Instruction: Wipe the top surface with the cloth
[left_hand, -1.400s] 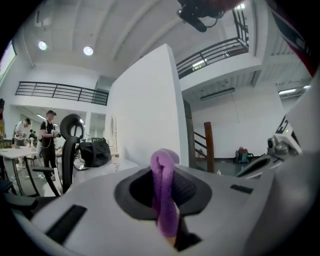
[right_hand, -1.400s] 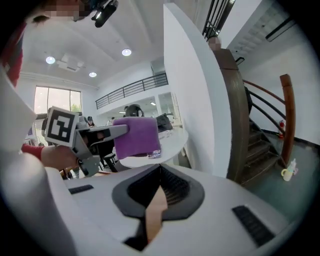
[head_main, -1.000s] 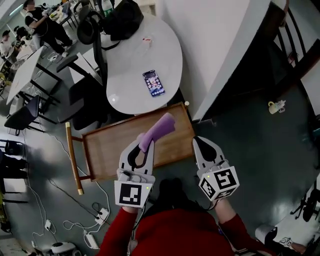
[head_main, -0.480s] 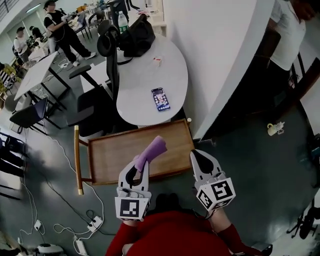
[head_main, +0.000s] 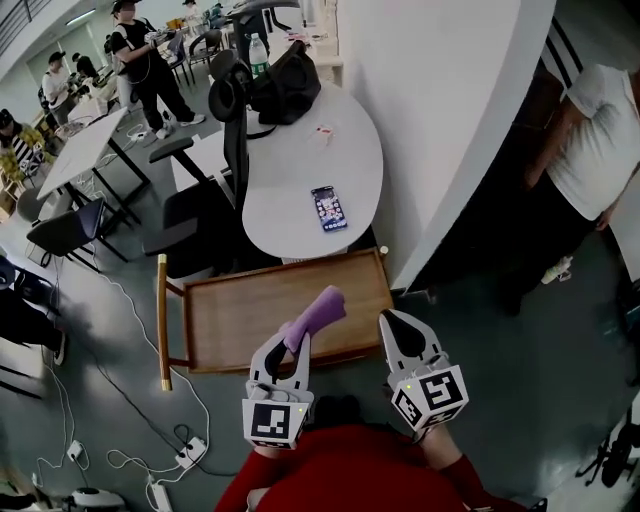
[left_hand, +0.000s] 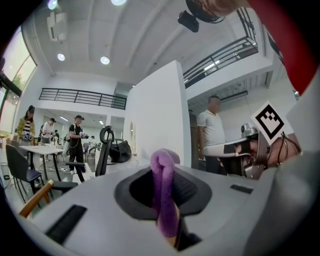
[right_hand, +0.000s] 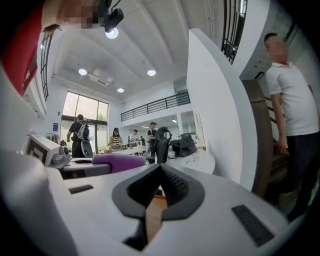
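At left, clamped tight in the left gripper (head_main: 289, 347): the purple cloth (head_main: 318, 310), rolled into a thick stub and poking forward over the wooden top (head_main: 230, 320). Hard to tell from above whether touching the wood. Judging by the level outlook along the jaws, probably held clear of it. At right, the right gripper (head_main: 393, 322), pressed together on nothing, hanging by the top's near right corner. Likely no stroke made yet, so the whole surface left to wipe.

Materials, left to right: a pale round rail (head_main: 161, 320) down the top's left edge, then flat brown board with a raised rim, smooth-looking and bare. Soft, fuzzy, pliable cloth. Hard white moulded plastic for both claws, with dark ribbed pads inside.
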